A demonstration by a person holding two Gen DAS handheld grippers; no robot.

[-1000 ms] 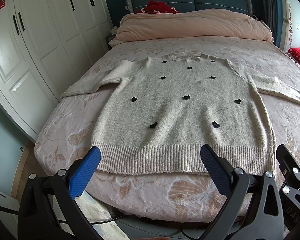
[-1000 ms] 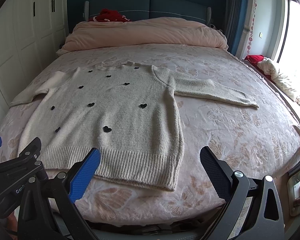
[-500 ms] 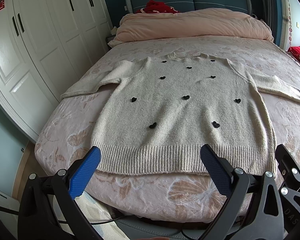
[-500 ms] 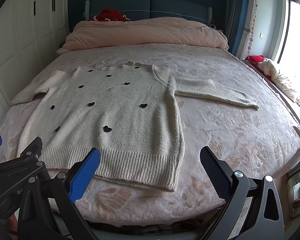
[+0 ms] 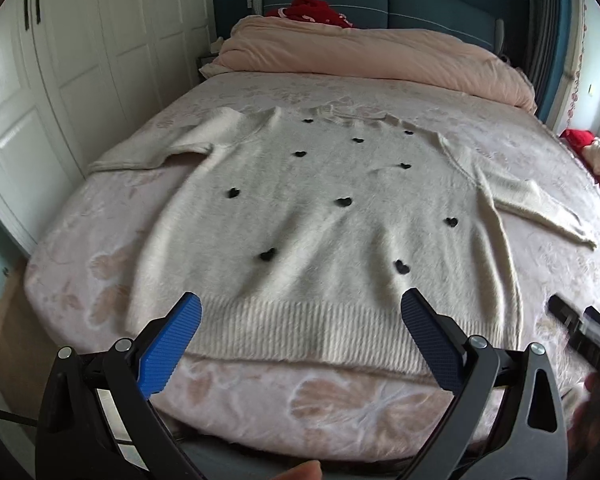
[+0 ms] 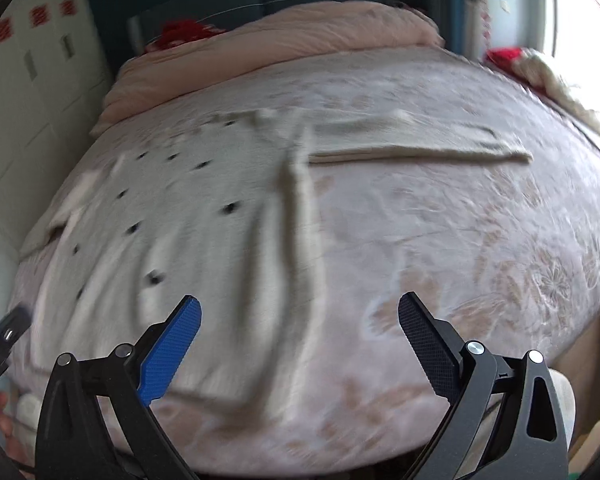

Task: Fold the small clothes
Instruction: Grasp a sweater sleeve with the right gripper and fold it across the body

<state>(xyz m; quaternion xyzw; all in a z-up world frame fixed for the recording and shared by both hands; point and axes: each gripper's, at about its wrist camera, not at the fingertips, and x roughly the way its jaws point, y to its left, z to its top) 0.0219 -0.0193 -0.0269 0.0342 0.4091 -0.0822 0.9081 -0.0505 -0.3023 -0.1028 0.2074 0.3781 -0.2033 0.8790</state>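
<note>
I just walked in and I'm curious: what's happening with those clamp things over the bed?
A person is holding a two-finger gripper in each hand, about to fold a cream sweater with small black hearts. It lies flat on the bed, sleeves spread out to both sides, with no fold made yet. The left gripper hangs open over the ribbed hem. The right gripper, also open, is over the sweater's right edge; its view is blurred. Neither grips anything.

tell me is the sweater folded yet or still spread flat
Spread flat. The sweater lies face up on the bed, both sleeves stretched out sideways, hem uncreased, no part doubled over.
</note>
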